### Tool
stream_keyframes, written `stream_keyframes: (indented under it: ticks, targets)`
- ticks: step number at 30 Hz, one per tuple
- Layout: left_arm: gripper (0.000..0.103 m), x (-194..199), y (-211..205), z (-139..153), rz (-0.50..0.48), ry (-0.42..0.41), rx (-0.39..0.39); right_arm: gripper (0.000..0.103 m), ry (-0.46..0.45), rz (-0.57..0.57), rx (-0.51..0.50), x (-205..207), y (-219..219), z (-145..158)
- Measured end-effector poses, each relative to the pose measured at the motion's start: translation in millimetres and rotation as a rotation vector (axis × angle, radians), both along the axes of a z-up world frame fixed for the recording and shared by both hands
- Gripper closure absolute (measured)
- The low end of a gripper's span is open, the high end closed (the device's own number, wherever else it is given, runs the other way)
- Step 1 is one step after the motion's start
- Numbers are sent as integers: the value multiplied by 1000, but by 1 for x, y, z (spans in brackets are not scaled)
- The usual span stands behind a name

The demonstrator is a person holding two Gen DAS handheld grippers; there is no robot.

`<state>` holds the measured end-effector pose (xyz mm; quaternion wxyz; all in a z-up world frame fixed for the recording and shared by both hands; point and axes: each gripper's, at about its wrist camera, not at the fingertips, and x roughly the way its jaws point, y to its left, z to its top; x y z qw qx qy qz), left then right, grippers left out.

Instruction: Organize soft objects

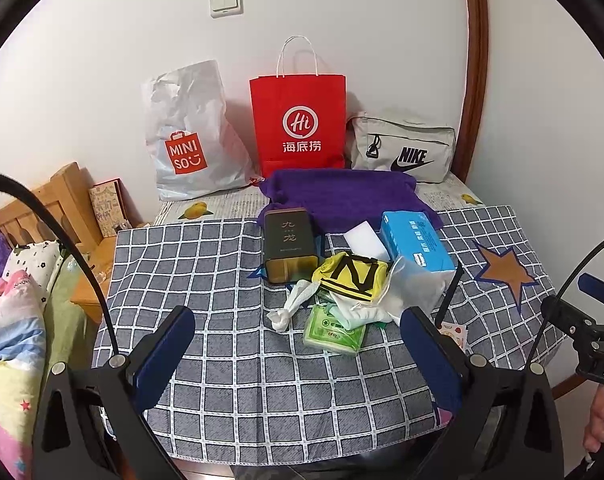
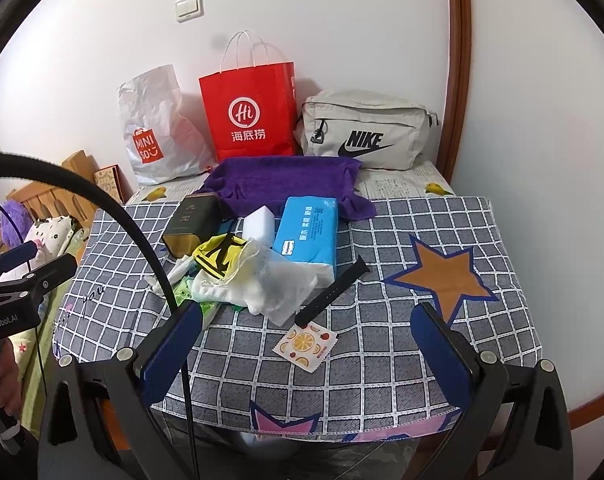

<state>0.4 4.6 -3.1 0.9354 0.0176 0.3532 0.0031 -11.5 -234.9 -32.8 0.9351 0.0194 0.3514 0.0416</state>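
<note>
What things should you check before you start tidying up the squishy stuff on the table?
1. Left claw open and empty: ok.
2. Right claw open and empty: ok.
3. Soft pile in reach, yellow cloth on top: ok.
4. Hard dark tin apart from the pile: not ok, it touches the cloths.
5. Black strap clear of the white cloth: cannot tell.
6. Red bag open for filling: cannot tell.

Red paper bag [image 1: 298,120], dark tin [image 1: 289,246].
</note>
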Motion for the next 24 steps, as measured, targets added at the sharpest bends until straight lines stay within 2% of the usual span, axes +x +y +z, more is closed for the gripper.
stream_keyframes:
  ticks: [24]
  targets:
    - [0, -2, -1, 4, -5, -7, 6, 1, 1, 9, -7, 1, 0, -1]
